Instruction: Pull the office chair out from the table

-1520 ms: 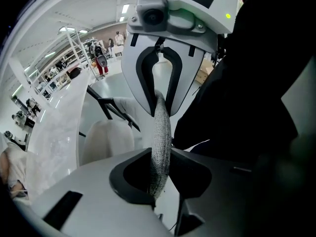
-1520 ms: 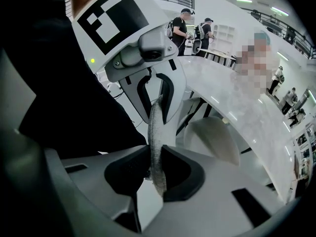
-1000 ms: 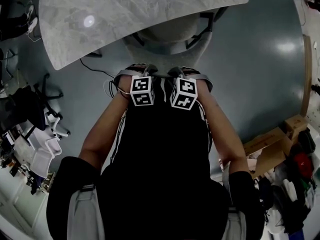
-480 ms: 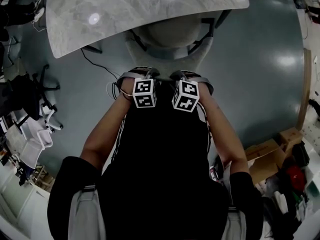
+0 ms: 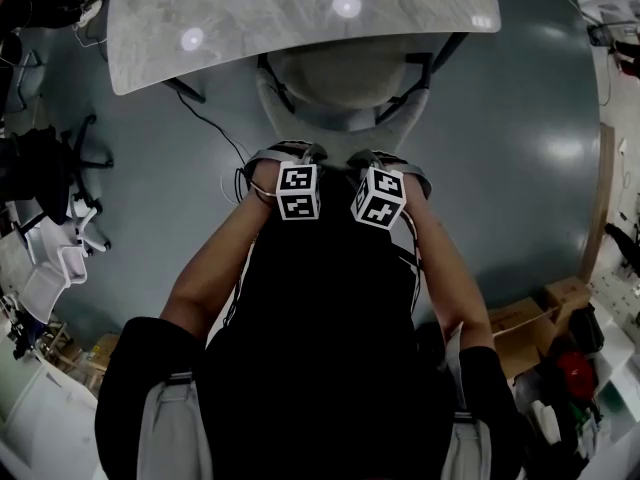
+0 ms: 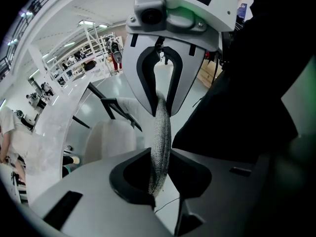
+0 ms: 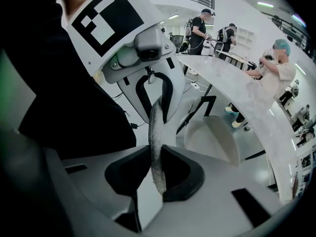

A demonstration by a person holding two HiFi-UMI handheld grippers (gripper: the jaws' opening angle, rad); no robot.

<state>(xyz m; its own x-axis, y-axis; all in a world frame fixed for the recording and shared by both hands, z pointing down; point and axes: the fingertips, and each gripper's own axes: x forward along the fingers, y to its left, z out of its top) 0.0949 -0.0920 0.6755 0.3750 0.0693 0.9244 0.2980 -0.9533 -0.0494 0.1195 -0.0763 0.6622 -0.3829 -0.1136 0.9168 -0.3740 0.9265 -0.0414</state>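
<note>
Two grippers side by side, both clenched on one office chair (image 5: 345, 73): left gripper (image 6: 158, 174) with fingers (image 6: 89, 186) pinching the grey fabric top edge of the backrest (image 6: 161, 132), right gripper (image 7: 157, 172) with fingers (image 7: 222, 181) pinching the same edge just beside it. Chair stands on the grey floor (image 5: 500, 168), backrest toward the person, far part of the seat tucked under the near edge of the marble worktop (image 5: 250, 13).
</note>
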